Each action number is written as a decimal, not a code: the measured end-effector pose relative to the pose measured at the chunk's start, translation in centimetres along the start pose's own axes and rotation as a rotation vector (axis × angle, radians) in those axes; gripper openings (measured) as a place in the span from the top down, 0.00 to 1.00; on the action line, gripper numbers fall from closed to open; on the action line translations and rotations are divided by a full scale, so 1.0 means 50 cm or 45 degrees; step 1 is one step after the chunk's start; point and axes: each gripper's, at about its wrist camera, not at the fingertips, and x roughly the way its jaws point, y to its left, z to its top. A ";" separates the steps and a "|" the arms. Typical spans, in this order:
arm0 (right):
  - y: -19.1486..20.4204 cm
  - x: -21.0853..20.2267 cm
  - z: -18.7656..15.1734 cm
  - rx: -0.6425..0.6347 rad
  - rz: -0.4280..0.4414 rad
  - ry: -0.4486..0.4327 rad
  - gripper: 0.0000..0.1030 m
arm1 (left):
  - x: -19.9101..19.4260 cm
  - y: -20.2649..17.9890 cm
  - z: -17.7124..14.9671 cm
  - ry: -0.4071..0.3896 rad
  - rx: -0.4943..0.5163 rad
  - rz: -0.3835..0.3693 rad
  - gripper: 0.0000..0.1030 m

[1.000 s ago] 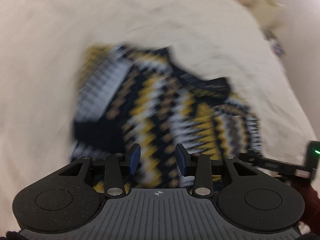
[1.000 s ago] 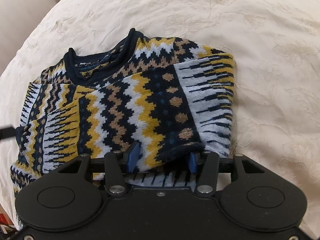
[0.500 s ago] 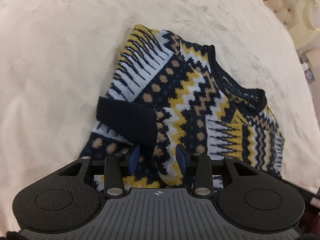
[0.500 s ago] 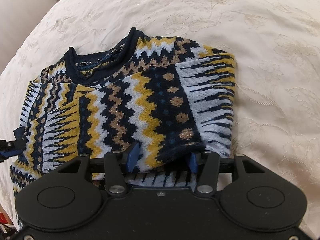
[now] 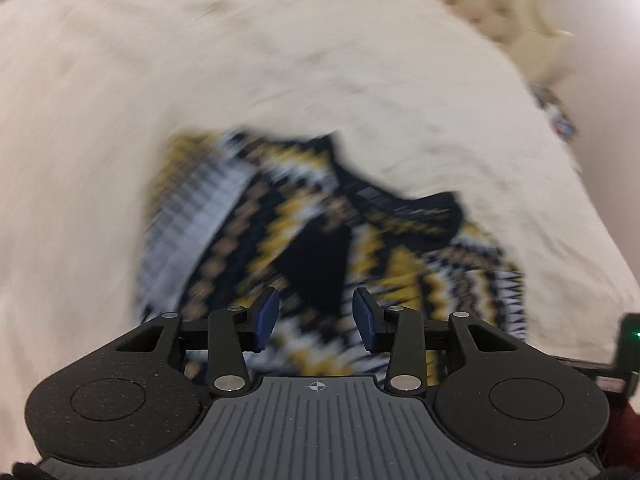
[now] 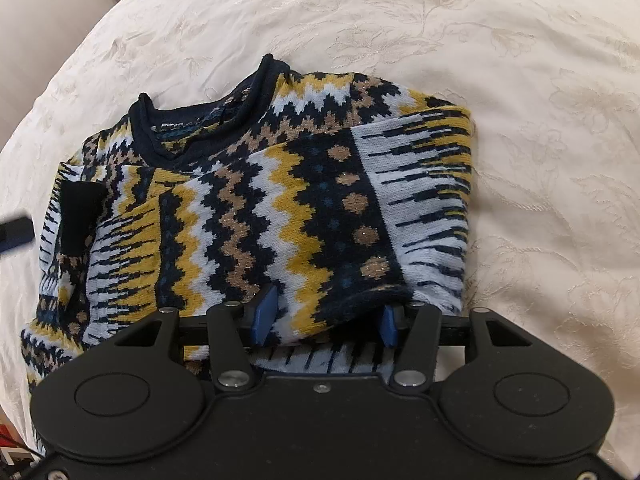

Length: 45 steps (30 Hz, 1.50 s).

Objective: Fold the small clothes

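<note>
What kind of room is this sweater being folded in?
Most likely a bedroom. The patterned sweater lies on a cream bedspread with an embroidered floral pattern, and a tufted, button-studded headboard shows, blurred, at its far edge.

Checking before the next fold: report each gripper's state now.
Left gripper: open, over the sweater, gripping nothing.
Right gripper: folded sweater edge lies between its fingers; grip cannot be told.
</note>
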 end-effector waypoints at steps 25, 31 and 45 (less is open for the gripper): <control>0.004 0.001 0.002 -0.002 -0.016 -0.002 0.43 | 0.006 -0.026 0.010 -0.083 0.135 0.293 0.94; 0.005 -0.003 0.002 0.000 -0.029 -0.001 0.42 | -0.025 0.085 -0.026 -0.014 -0.074 0.353 0.88; 0.044 -0.052 -0.053 0.041 -0.104 -0.030 0.42 | -0.056 0.102 -0.043 0.044 0.069 0.309 0.72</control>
